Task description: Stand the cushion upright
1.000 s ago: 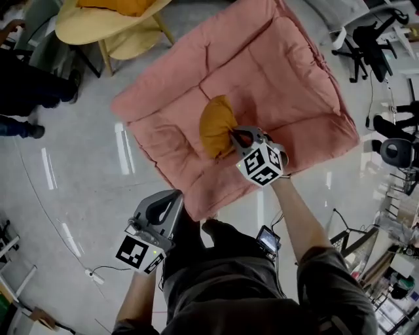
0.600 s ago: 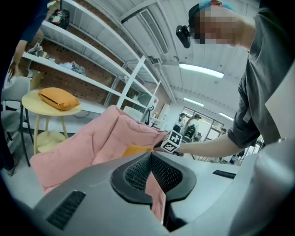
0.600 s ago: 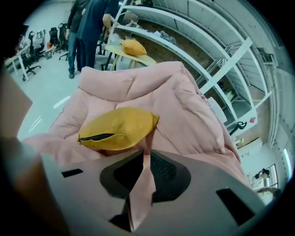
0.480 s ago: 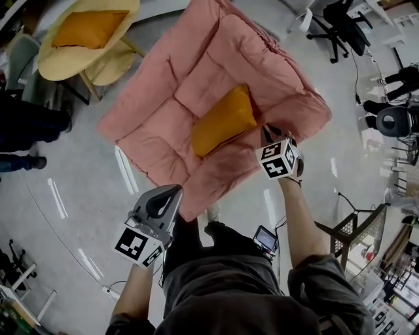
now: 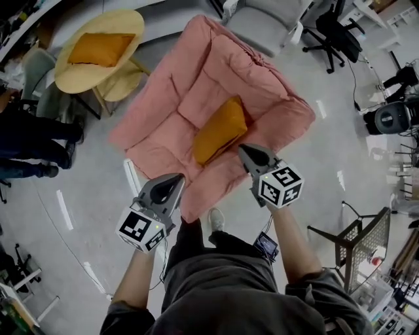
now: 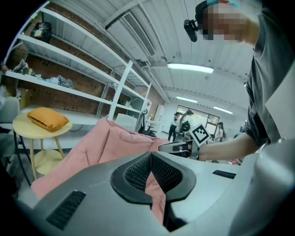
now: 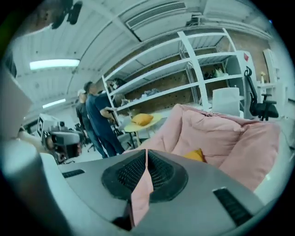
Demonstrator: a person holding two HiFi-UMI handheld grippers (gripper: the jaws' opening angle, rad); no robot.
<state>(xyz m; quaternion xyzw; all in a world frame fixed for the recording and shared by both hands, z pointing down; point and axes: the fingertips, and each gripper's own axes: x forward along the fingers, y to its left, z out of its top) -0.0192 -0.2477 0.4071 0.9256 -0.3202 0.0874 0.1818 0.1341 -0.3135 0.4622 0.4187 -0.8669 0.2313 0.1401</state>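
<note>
An orange cushion (image 5: 219,129) rests tilted against the back fold of a big pink floor seat (image 5: 196,85); its corner shows in the right gripper view (image 7: 196,155). My right gripper (image 5: 243,149) hangs shut above the seat's near rim, just short of the cushion and apart from it. My left gripper (image 5: 177,178) is shut too, over the seat's near left edge. Nothing is held by either. Pink only shows through the slit behind each pair of pads, at the left gripper (image 6: 150,154) and the right gripper (image 7: 146,151).
A round yellow chair (image 5: 98,49) with a second orange cushion stands at the far left. A person (image 5: 33,141) stands on the left. A grey armchair (image 5: 262,19) and office chairs (image 5: 337,33) are behind the seat. White shelving (image 7: 198,69) lines the wall.
The right gripper left the orange cushion, swung right, then rose over the seat's near rim. The cushion went from bunched under the jaws to leaning lengthwise. The left gripper rose slightly.
</note>
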